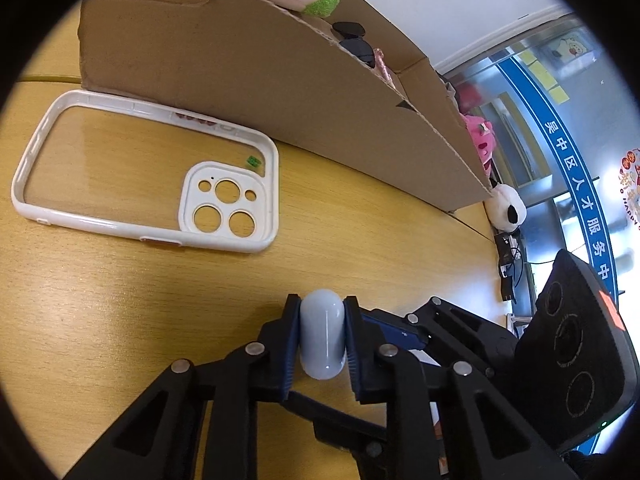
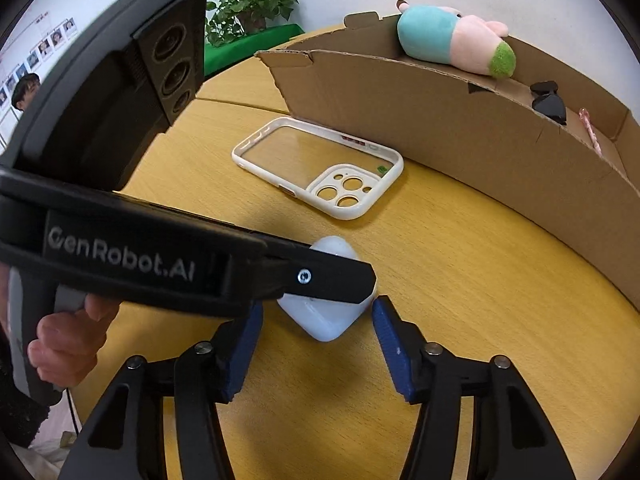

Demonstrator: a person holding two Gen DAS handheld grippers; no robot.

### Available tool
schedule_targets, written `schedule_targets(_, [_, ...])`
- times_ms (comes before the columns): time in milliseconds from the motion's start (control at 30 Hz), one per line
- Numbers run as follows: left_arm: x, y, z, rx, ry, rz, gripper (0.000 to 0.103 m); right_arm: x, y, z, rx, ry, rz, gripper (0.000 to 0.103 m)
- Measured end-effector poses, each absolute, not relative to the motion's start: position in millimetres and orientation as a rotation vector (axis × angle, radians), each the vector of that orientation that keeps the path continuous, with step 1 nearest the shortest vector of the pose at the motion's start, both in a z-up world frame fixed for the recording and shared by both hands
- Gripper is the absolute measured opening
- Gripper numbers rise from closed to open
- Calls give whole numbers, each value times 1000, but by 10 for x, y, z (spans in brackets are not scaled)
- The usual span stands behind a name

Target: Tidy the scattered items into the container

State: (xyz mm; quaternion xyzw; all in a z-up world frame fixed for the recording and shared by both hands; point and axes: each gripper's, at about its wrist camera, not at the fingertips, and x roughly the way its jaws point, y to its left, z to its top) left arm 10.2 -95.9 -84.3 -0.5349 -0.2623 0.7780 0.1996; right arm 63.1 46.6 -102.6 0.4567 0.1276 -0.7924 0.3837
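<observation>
Earbud case (image 1: 322,334), white and rounded, is sitting on the wooden table (image 1: 120,320) and being pinched between the blue pads of the left gripper (image 1: 322,320); its lower end is disappearing behind the black linkage. From the right wrist view, that gripper's finger is crossing over the case and hiding its upper half. The right gripper (image 2: 316,320) is standing open around the case's near corner, pads apart from it. Beyond, a clear phone case (image 2: 320,168) with a white rim is lying just beside the cardboard box (image 2: 440,128). Inside, a plush toy (image 2: 452,40) and dark sunglasses (image 2: 550,102) are peeking over the wall, mostly hidden. A hand (image 2: 68,332) is gripping the left handle, cut off by the frame edge.
</observation>
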Motion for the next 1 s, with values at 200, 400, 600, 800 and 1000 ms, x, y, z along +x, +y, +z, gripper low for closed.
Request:
schedule_targets(200, [130,-959,-768,-1501,-710,2190,20,668,511,-965,1142,311,-2028,47])
schedule_targets(400, [122,-955,-416,-1422,-671,2242,19,655,510,-662,1053,334,-2054,47])
schedule_targets(600, [-151,-995,163,-1285,-587,2308,20,416,456,-116,935,410,-2100,47])
schedule_targets(800, [-590,-989,846,-1171,-422,2386,20,-27,371,449,837,429,-2134,47])
schedule_targets(1000, [-1086,-1031,1298,-1129,-337,2426,20,-498,212,889,807,441,-2135,47])
